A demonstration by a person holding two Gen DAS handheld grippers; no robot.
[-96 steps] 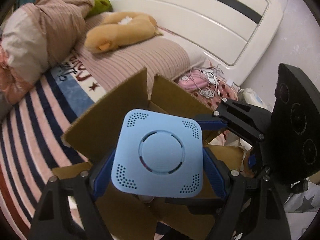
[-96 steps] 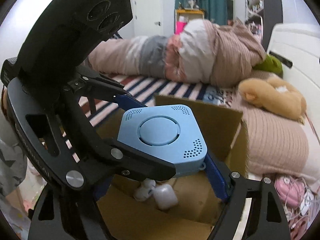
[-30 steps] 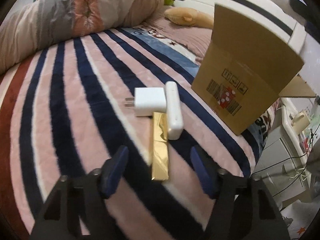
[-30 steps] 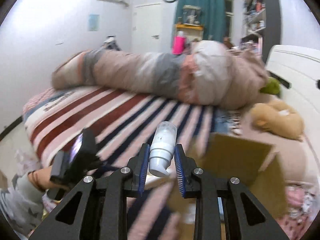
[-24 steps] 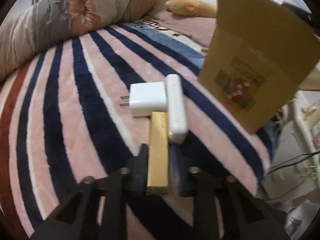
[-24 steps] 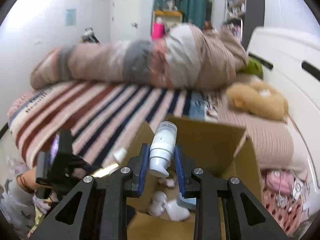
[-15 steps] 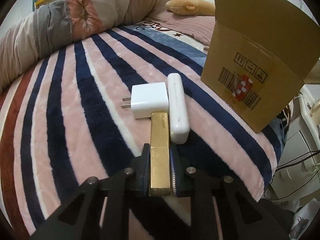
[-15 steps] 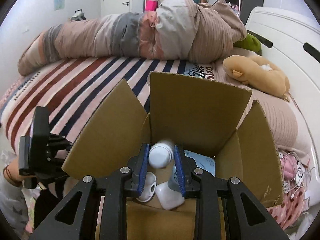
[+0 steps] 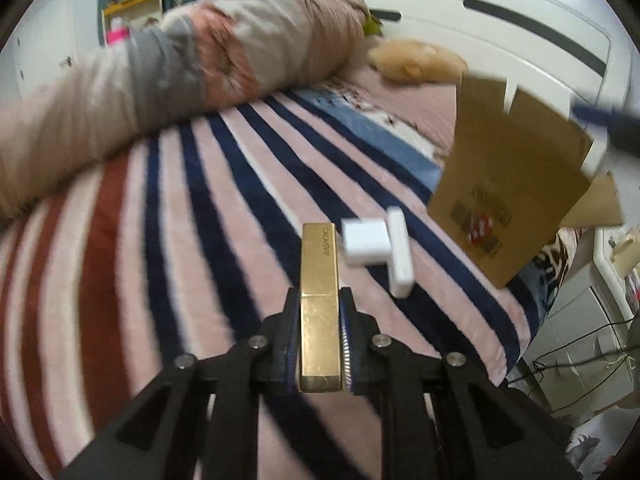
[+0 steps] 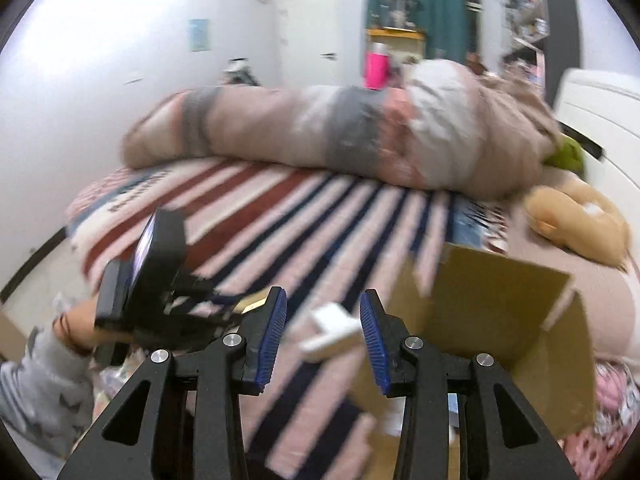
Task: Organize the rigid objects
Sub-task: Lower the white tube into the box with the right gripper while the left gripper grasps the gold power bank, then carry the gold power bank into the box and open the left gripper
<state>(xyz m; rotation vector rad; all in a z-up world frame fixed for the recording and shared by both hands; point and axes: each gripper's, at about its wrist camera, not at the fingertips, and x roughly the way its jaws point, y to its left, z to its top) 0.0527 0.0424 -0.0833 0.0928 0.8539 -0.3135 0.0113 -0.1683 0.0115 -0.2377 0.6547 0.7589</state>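
My left gripper [image 9: 320,312] is shut on a long gold bar-shaped box [image 9: 319,280] and holds it lifted above the striped blanket. A white charger plug [image 9: 366,242] and a white oblong case [image 9: 399,251] lie on the blanket just right of it. The open cardboard box [image 9: 508,184] stands at the right. My right gripper [image 10: 323,340] is open and empty, left of the cardboard box [image 10: 500,320], above the white charger plug [image 10: 332,330]. The left gripper [image 10: 160,292] shows at the left of the right wrist view.
A rolled duvet [image 9: 168,68] lies across the back of the bed. A tan plush toy [image 10: 576,220] lies by the white headboard [image 9: 500,12]. A bedside cabinet with cables [image 9: 580,332] stands past the bed's right edge.
My left gripper closed on the gold box and lifted it off the blanket. My right gripper let the white bottle go in the cardboard box, opened, and pulled back out to the left.
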